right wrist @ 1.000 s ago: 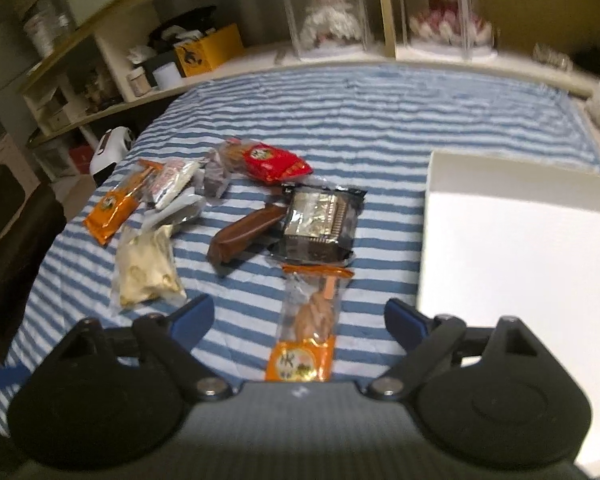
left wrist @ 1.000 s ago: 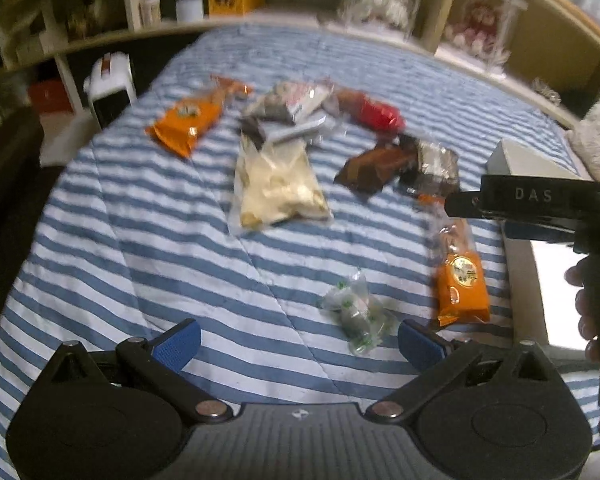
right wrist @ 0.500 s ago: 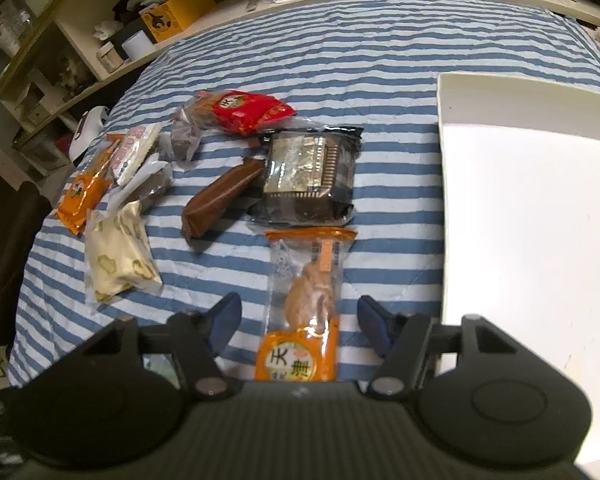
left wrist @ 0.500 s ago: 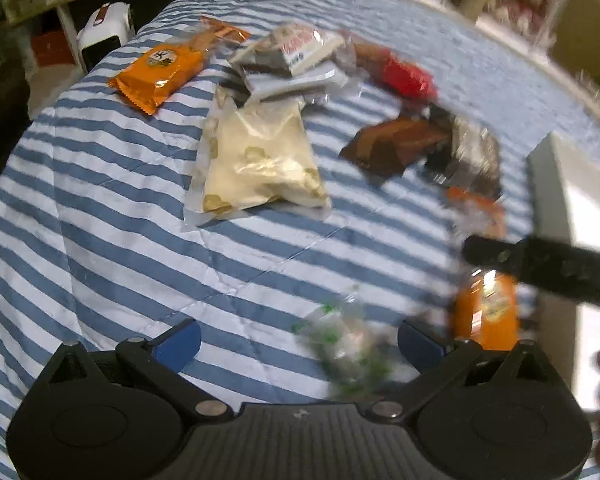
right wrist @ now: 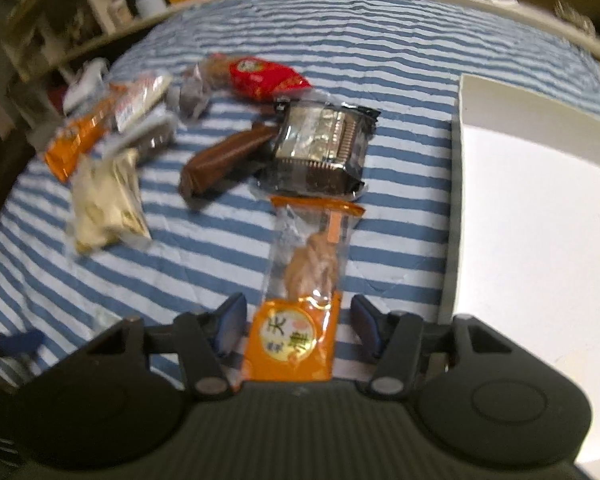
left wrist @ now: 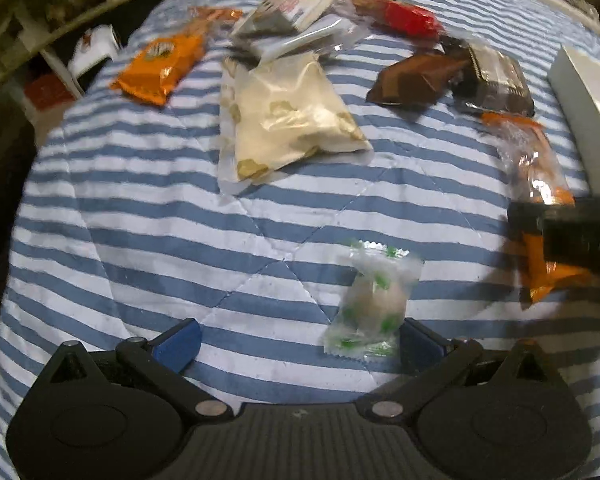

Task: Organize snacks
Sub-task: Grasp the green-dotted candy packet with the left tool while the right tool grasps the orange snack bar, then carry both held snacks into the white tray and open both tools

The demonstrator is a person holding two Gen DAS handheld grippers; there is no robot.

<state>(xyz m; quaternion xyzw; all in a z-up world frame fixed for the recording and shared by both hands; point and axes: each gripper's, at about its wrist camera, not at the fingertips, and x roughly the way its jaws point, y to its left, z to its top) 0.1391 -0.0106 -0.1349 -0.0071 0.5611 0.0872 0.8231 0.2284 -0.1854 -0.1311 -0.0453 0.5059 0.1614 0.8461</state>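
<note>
- Right gripper (right wrist: 296, 322) fingers, narrower than a second ago, now flank the orange pack (right wrist: 296, 336) without touching it.
- Left gripper (left wrist: 300, 340) stays spread wide, now closer to the candy (left wrist: 374, 304).

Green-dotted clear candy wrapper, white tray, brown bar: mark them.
Green-dotted clear candy wrapper (left wrist: 374, 300): left wrist view, middle.
White rectangular tray (right wrist: 540, 216): right wrist view, bare floor.
Brown wrapped bar (right wrist: 224, 162): right wrist view, mid-length.
</note>
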